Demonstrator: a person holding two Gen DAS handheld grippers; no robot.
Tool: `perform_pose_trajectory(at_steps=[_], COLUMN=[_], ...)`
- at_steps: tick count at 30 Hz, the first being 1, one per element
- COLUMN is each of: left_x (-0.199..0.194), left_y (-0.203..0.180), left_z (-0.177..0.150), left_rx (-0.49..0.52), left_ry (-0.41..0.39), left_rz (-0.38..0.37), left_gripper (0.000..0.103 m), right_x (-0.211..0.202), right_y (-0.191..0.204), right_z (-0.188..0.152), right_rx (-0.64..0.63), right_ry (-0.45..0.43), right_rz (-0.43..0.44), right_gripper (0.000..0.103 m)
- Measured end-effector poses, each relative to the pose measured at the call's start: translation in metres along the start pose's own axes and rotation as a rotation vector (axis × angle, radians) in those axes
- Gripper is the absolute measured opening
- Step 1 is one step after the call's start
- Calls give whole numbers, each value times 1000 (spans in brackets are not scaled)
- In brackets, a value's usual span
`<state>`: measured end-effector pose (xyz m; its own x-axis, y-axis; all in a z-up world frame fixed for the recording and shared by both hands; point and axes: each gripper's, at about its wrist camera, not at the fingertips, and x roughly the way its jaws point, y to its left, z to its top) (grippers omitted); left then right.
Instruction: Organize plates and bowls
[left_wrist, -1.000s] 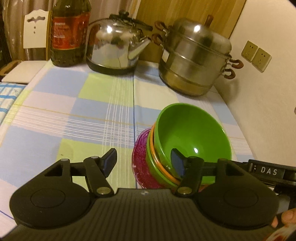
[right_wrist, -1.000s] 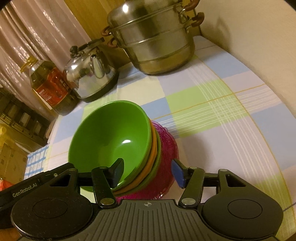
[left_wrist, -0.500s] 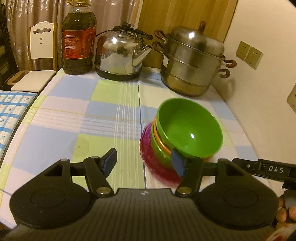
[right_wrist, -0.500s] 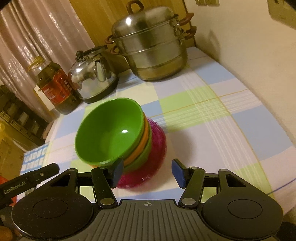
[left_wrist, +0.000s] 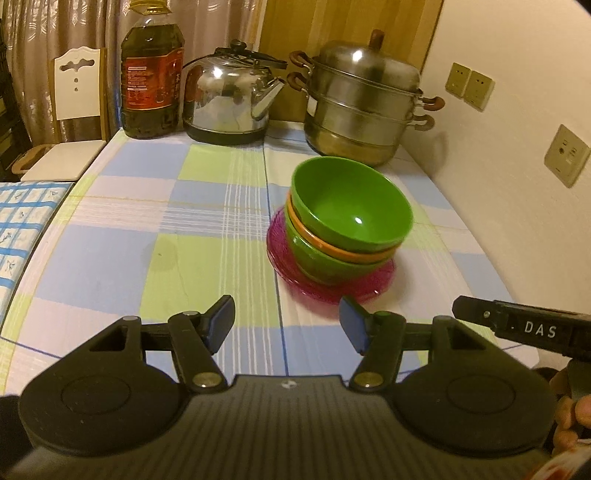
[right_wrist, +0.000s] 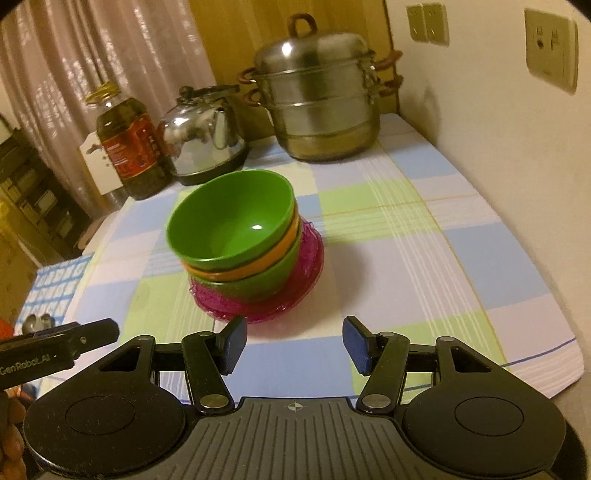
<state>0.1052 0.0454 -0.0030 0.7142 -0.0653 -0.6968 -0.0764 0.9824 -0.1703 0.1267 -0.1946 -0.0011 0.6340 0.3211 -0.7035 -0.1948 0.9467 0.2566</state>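
Presently, itemised from largest to smallest, with the hazard each carries.

Table (left_wrist: 110, 258), covered in a blue, green and white checked cloth: I judge the cloth could drag and shift the stack if my tongs snag it.

Tiered stainless steel steamer pot (left_wrist: 364, 107), shiny steel kettle (left_wrist: 229, 103) and plastic bottle of dark oil with a red label (left_wrist: 151, 74), all at the far edge, well apart from the stack: little risk unless I overshoot.

Stack of dishes, mid-table toward the wall side: translucent magenta plastic plates (left_wrist: 332, 284) at the bottom, lower green plastic bowl (left_wrist: 325, 264), orange plastic bowl (left_wrist: 343, 251), top green plastic bowl (left_wrist: 351, 206). In both views the bowls sit tilted and off-centre on the plates; I judge a nudge could slide the top one off.

Left tongs (left_wrist: 288, 325) and right tongs (right_wrist: 293, 341): both spread wide, holding nothing, near the stack without touching. Closing unevenly on a rim could tip it.
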Motion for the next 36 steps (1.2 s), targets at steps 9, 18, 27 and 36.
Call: perform_pose_trajectory(at_steps=[9,18,27,36], left_x=[-16,-31,-47,-66], left_y=[-9,-10,-20,-21], left_z=[-23,-40,-60,-71], left_rx=[10,8,34,14], left_ry=[12,11,13,-9], left_rz=[-17,-25,16,18], left_gripper=[59,59,55,56], right_x=[-21,-34,-49,-68], right_y=[9,14,22,25], right_z=[-23,-42,-58,-68], right_rx=[-70,-80,-106,-131], right_ry=[-26,-14,-4,-30], right_rz=[-11,-12,-14,-21], right_gripper=[58,58,58,58])
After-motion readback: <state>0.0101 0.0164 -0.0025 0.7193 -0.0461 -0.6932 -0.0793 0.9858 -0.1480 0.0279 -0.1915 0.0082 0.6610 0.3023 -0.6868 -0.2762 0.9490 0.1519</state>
